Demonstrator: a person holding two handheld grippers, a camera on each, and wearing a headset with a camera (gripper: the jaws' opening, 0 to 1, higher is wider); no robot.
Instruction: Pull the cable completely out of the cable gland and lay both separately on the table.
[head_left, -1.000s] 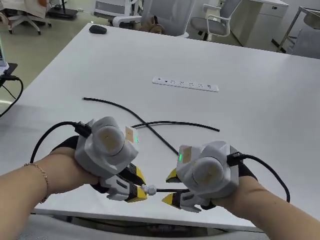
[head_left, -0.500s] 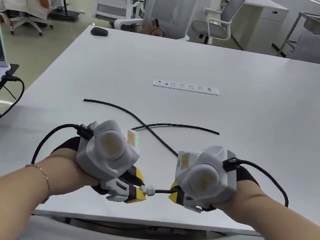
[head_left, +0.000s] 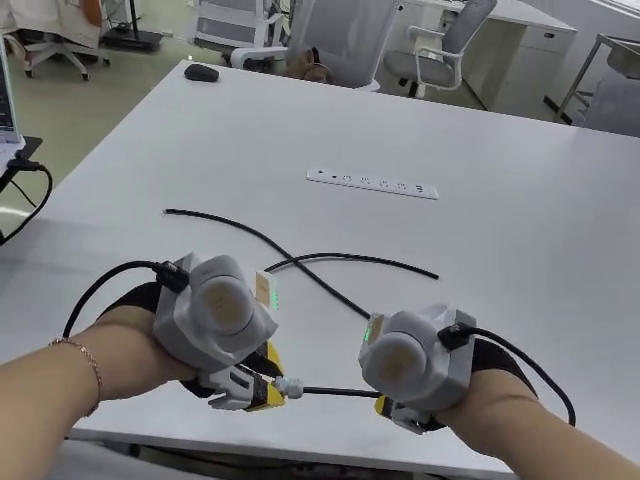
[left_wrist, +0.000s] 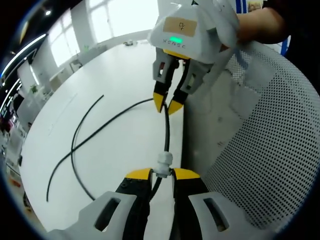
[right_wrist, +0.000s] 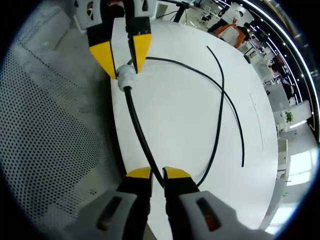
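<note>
Cable (right_wrist: 137, 125): R tongs (right_wrist: 157, 173); gland (left_wrist: 164, 163): facing L tongs (left_wrist: 161, 174)

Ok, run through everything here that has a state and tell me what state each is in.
left gripper, jaws shut on the cable gland.
right gripper, jaws shut on the cable.
cable gland, held in the left jaws, cable threaded through it.
cable, straight between the grippers, not yet pulled out; loose lengths crossed on the table.
power strip, flat on the table, no plug in it.

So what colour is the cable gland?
White cable gland, on a black cable; clearest in left gripper view.
</note>
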